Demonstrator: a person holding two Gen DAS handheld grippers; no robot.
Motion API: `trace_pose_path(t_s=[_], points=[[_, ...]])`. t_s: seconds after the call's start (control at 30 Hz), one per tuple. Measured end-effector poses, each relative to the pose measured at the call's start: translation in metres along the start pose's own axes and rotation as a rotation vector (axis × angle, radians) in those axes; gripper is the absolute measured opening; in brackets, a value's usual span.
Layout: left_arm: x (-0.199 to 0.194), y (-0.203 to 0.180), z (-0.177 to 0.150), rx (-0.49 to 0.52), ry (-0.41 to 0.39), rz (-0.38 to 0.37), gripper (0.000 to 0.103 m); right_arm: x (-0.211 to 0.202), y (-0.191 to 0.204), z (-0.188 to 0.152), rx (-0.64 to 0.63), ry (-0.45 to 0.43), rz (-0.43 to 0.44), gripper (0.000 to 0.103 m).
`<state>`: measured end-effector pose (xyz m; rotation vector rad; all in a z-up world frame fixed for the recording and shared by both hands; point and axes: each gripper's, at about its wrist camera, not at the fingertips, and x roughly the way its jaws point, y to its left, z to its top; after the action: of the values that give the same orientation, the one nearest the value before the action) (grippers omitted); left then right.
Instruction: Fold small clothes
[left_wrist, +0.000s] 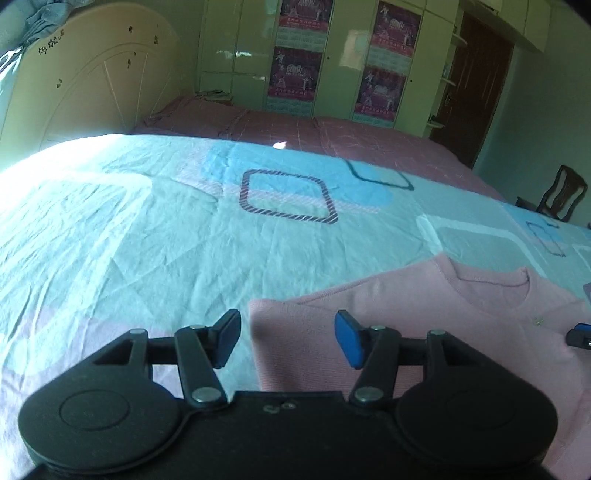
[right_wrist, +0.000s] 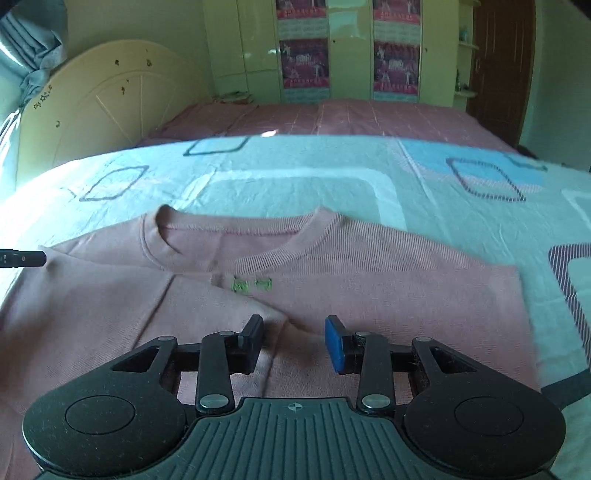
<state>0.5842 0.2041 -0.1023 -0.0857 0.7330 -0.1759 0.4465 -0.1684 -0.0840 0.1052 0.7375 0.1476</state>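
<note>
A small pink sweater lies flat on the bed, neckline away from me, its ribbed collar and a small green embroidery showing in the right wrist view. A sleeve is folded across its front. My left gripper is open above the sweater's left edge, one finger over the sheet, the other over the knit. My right gripper is open over the sweater's lower front, just above the folded sleeve's edge, with nothing gripped. Each gripper's tip peeks into the other view: the right tip, the left tip.
The bed is covered by a pale blue sheet with square patterns and a maroon cover farther back. A cream headboard stands at the left, a green wardrobe behind, and a wooden chair at the right.
</note>
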Motion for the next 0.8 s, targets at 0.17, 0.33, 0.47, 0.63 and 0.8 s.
trace_pose_path(t_s=[0.17,0.33,0.47,0.63,0.8], points=[[-0.007,-0.057,-0.013,0.132,0.006,-0.079,0.055,0.017,0.050,0.009,-0.069,0.018,0.124,0.036],[-0.004,-0.066,-0.043,0.126,0.043,-0.045,0.055,0.042,0.068,-0.004,-0.146,0.090,0.115,0.036],[-0.033,-0.033,-0.059,0.009,0.023,-0.076,0.055,0.022,0.046,-0.005,-0.077,0.076,0.046,0.036],[-0.055,-0.024,-0.079,0.020,0.013,-0.050,0.056,0.003,0.018,-0.026,-0.026,0.082,0.062,0.036],[-0.079,-0.026,-0.092,0.035,-0.002,-0.057,0.056,-0.035,0.007,-0.036,-0.012,0.034,0.031,0.036]])
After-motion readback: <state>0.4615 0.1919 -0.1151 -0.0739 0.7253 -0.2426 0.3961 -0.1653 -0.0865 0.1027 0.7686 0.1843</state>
